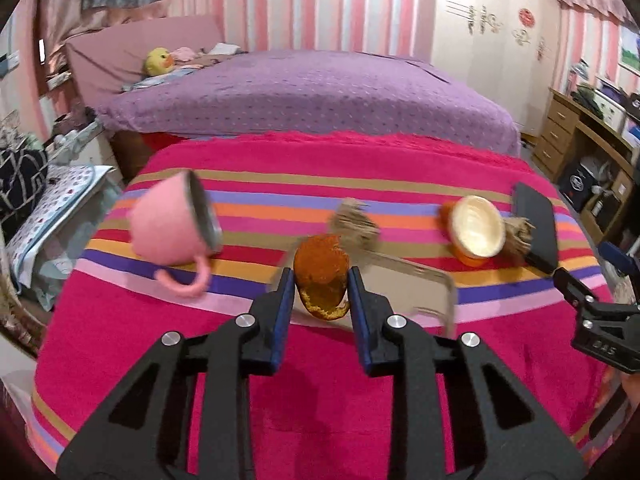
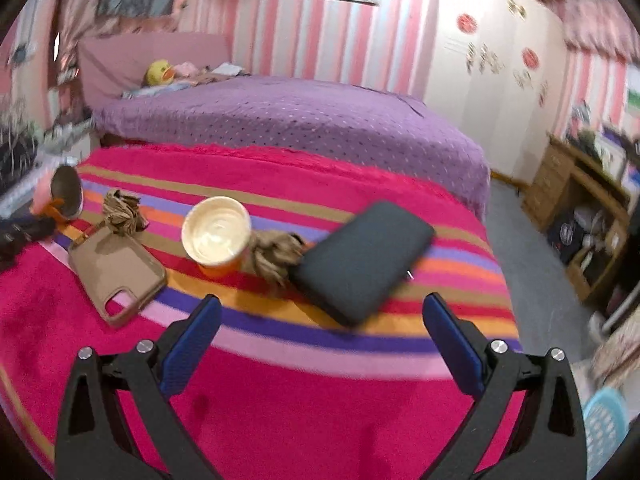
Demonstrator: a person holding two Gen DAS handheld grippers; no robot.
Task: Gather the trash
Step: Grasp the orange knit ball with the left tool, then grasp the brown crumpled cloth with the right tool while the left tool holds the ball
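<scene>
A home bedroom: purple-covered bed [image 1: 304,96], wardrobe [image 1: 492,52], wooden desk [image 1: 576,140]

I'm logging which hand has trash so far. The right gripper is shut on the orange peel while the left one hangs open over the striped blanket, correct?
Swapped. The left wrist view shows the left gripper shut on the orange peel. The right wrist view shows the right gripper open and empty over the striped blanket.

Free room and obstacles. Bare pink cloth [image 2: 280,412] lies open in front of the right gripper [image 2: 320,330], whose jaws stand wide apart. Ahead, a dark phone [image 2: 362,262], crumpled paper [image 2: 276,256] and a tipped paper cup [image 2: 216,234] crowd together, touching. A tan phone case [image 2: 116,274] lies left, with open stripes between case and cup.
</scene>
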